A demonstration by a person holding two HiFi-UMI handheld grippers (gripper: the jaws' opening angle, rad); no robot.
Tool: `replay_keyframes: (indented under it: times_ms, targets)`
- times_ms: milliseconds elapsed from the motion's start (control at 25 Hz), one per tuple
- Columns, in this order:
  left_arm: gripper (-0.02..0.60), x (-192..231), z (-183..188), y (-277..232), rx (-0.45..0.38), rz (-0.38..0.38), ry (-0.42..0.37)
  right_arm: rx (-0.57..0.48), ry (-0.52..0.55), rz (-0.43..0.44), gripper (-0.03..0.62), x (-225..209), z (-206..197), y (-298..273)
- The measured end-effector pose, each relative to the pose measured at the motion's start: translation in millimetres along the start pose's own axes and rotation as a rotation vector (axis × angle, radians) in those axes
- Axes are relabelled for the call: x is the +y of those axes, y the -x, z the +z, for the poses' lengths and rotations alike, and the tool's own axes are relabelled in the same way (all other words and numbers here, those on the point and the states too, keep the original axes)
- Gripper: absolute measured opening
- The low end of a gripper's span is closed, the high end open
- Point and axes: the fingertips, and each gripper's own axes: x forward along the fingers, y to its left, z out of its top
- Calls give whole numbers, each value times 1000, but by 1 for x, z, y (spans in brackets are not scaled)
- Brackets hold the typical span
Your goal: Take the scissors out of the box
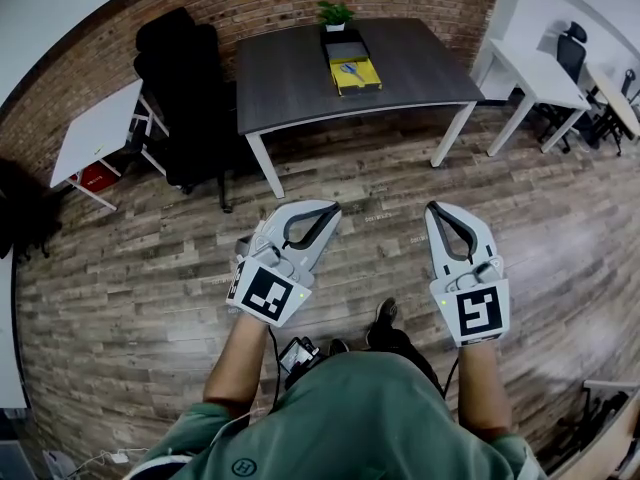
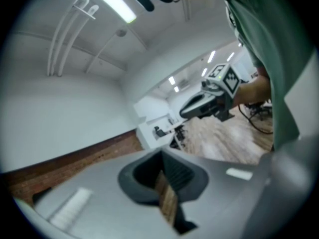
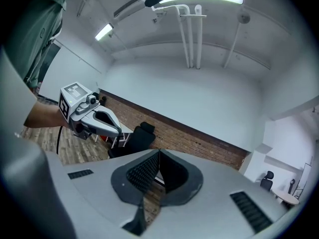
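Progress: by the look of it, nothing is done yet. The scissors (image 1: 349,68) lie inside the box (image 1: 356,76), untouched. The walk up to the table, the reach, the grasp and the lift out are all left to do.
Scissors: they rest flat in the yellow tray on the table (image 1: 290,78), towards its far edge. They are too small here to tell blade from handle; a pale grey-blue shape is all that shows.
Box: shallow and rectangular, with a bright yellow bottom and low walls. A dark part joins it on the far side, possibly a lid.
Left gripper (image 1: 330,208): well short of the table's near edge, held over the floor (image 1: 150,268). Its jaws are closed tip to tip with nothing between them; only floor shows through the gap behind the tips.
Right gripper (image 1: 432,208): also well short of the table, level with the left one. Its jaws meet at the tips and are empty.
Gripper build: smooth pale grey shells with dark ribbed pads.
Table: a matt dark grey top on white angled legs.
Plant (image 1: 335,14): small, green and potted, at the table's far edge just behind the box.
Chair (image 1: 185,78): black and padded, at the table's left end.
Floor: wood-look planks in mixed browns.
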Motion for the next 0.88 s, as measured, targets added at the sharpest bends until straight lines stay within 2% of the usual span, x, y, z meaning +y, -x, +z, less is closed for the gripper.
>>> replay_keyframes:
  times_ms: [440, 880]
  targets:
    - [0, 37, -22, -62, 51, 41, 7, -36, -28, 59, 8, -57, -26, -63]
    - [0, 84, -36, -167, 117, 100, 14, -73, -45, 158, 8, -145, -63, -138]
